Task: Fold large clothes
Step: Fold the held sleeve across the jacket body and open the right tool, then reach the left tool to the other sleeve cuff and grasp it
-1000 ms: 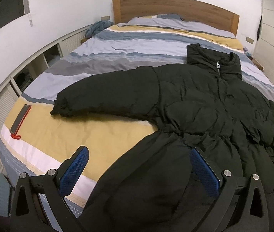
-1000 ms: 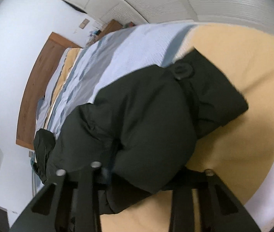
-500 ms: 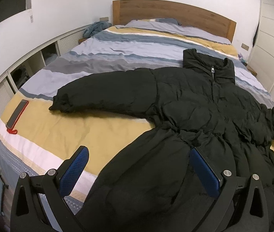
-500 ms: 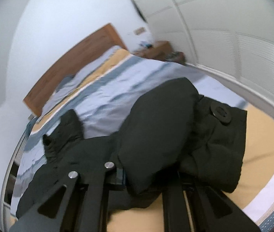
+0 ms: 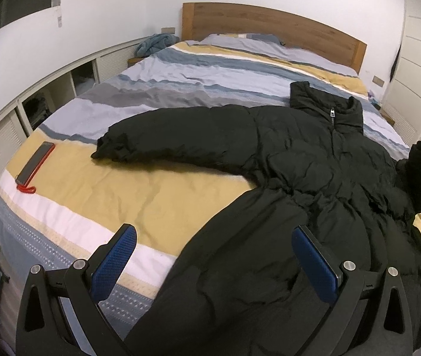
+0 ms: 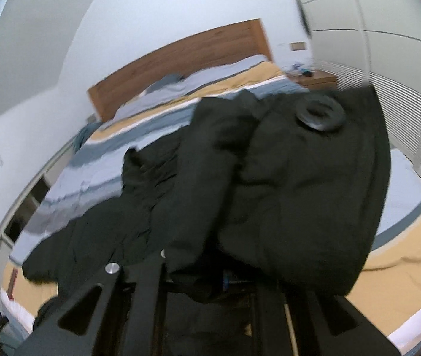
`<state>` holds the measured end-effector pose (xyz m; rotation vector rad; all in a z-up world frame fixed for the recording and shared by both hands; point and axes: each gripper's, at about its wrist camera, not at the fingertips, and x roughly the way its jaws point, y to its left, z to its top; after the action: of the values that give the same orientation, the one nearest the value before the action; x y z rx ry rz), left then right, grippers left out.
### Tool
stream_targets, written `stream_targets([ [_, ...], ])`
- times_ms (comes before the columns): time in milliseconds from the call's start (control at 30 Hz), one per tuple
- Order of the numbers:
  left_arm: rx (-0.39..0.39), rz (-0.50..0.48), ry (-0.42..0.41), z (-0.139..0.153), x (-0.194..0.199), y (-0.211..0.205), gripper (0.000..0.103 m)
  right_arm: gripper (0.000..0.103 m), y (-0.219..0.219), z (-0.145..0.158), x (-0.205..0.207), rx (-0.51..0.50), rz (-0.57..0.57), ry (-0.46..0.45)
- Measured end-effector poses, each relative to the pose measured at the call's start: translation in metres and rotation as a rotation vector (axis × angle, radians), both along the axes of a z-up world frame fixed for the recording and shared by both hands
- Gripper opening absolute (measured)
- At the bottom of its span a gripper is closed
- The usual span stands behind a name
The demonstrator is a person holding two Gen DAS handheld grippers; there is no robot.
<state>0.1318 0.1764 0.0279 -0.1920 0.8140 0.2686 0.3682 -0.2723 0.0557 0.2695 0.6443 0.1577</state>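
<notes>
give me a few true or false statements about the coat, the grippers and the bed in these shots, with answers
1. The black puffer coat lies front up on the striped bed, zipped to the collar. True.
2. The left gripper is clamped on the coat's hem. False: its blue pads stand wide apart, holding nothing.
3. The right gripper holds one sleeve lifted off the bed. True.
4. The other sleeve is folded across the chest. False: it lies stretched out to the side.
5. A phone in a red case lies on the pillow. False: it lies near the foot corner of the bed.
</notes>
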Motion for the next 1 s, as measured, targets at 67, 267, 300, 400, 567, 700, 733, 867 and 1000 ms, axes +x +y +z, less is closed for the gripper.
stream_targets([
  [67,-0.004,0.015,0.002,-0.001,-0.004,0.006,0.102,0.012,0.022,-0.006,-0.001,-0.029,0.037,0.013],
  [267,-0.026,0.053,0.009,-0.006,-0.014,0.023,0.102,0.012,0.077,-0.039,-0.003,-0.098,0.137,0.082],
  [300,-0.026,0.054,0.011,-0.007,-0.015,0.024,0.102,0.012,0.086,-0.046,-0.003,-0.115,0.152,0.095],
  [400,-0.028,0.056,0.014,-0.008,-0.018,0.027,0.102,0.012,0.111,-0.067,-0.004,-0.163,0.196,0.135],
  [567,-0.027,0.063,0.008,-0.002,-0.024,0.027,0.102,0.02,0.144,-0.097,-0.003,-0.225,0.235,0.214],
  [700,-0.023,0.027,-0.016,0.012,-0.03,0.016,0.102,0.055,0.157,-0.1,-0.009,-0.215,0.284,0.23],
  [733,-0.022,0.015,-0.017,0.015,-0.03,0.012,0.102,0.06,0.164,-0.099,-0.01,-0.212,0.304,0.232],
  [867,-0.014,-0.028,-0.004,0.029,-0.03,-0.008,0.102,0.06,0.176,-0.087,-0.029,-0.242,0.369,0.205],
  [1000,0.022,-0.094,-0.004,0.044,-0.022,-0.036,0.102,0.06,0.174,-0.065,-0.049,-0.203,0.412,0.158],
])
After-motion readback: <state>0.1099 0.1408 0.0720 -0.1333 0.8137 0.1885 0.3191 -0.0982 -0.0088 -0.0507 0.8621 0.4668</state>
